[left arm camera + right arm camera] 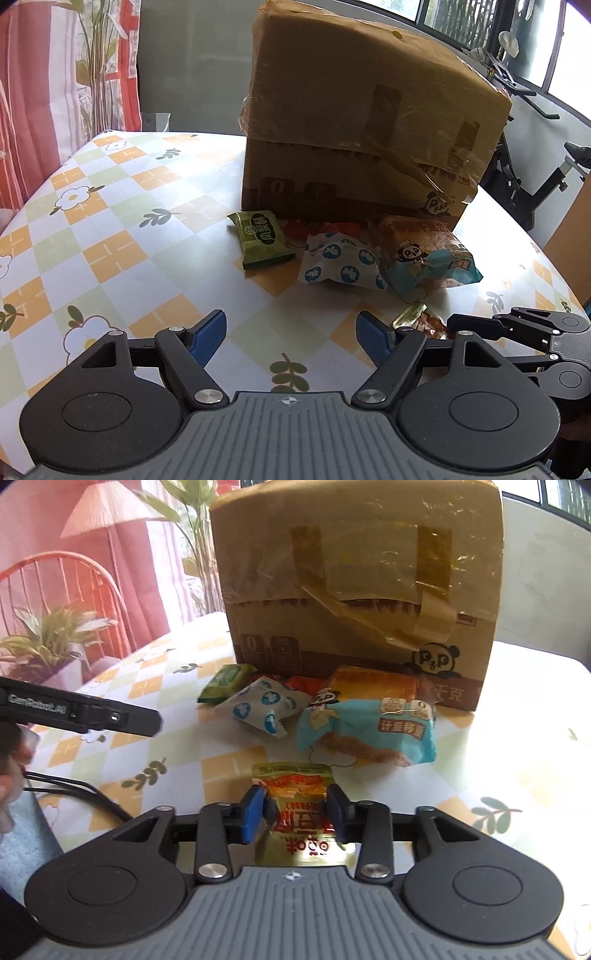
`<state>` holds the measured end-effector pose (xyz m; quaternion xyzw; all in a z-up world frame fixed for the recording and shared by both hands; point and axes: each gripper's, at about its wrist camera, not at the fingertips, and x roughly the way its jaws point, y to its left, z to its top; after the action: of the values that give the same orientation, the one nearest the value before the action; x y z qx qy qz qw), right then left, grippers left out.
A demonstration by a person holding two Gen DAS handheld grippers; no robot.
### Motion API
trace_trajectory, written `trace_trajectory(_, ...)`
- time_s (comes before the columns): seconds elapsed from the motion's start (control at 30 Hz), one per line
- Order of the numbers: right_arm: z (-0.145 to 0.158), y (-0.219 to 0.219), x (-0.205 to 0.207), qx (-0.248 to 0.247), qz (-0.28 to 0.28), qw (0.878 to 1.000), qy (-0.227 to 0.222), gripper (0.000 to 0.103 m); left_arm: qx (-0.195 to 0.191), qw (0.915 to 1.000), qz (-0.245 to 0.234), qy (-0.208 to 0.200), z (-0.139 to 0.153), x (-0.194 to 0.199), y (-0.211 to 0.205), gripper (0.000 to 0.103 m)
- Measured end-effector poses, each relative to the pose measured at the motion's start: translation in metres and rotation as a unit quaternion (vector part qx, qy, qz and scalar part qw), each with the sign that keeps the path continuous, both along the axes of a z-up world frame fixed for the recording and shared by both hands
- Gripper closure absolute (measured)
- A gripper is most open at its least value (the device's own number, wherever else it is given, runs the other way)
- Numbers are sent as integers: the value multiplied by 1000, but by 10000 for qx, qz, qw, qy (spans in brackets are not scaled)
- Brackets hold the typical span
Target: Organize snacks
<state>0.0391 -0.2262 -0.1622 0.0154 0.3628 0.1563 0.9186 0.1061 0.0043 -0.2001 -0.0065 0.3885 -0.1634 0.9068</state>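
Looming over everything, the taped cardboard box [358,590] stands on the checked tablecloth [110,240], walling in the snack pile at its foot. The blue bread pack [369,734] lies nearest the gold snack pouch [299,805], which the right gripper [297,812] pinches between half-closed jaws. That slick foil could slip. The left gripper [291,338] hangs wide open, empty, with free cloth to its left.
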Motion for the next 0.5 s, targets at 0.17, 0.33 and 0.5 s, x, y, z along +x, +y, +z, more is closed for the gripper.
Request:
trace_trajectory(0.17, -1, 1, -2, -124, 42, 9999, 48, 56, -71, 9999, 83, 130, -5, -2, 2, 27)
trace_trajectory(0.33, -3, 9, -6, -482, 235, 9986, 29, 43, -177, 9994, 159, 262, -12, -4, 4, 27)
trace_trajectory(0.5, -6, 10, -4, -575, 191, 9982, 15, 43, -176, 9994, 166, 234, -12, -5, 3, 27)
